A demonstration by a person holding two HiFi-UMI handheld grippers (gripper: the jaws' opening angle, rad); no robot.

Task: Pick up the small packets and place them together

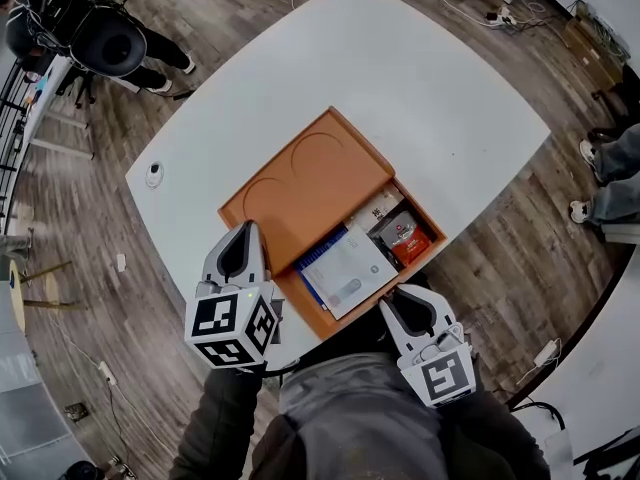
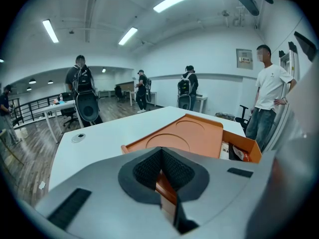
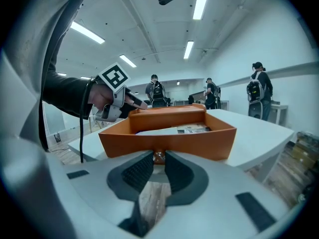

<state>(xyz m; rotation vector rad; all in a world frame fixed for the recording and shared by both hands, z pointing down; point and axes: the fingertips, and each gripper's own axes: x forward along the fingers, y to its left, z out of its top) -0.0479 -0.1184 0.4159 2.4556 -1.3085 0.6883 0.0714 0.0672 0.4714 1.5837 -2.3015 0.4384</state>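
At the surface's (image 1: 400, 78) near edge, the right claw (image 1: 397, 297) is pinching, barely parted, the small knob (image 3: 159, 156) on the front wall of the orange box (image 3: 199, 142). The left claw (image 1: 243, 231) is clamping shut on that box's left rim. Inside, a booklet (image 1: 345, 273) is lying nearest, and the packets (image 1: 403, 236) are sitting beyond it, by the box's right corner.

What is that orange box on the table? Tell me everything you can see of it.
A shallow, rectangular orange box, plastic-looking, near the front edge of the white table. A matching orange lid with two round recesses covers most of it; the rest is open, showing a white booklet and a red packet. The left tongs are shut on the lid's corner; the right tongs grip a small knob on its front wall.
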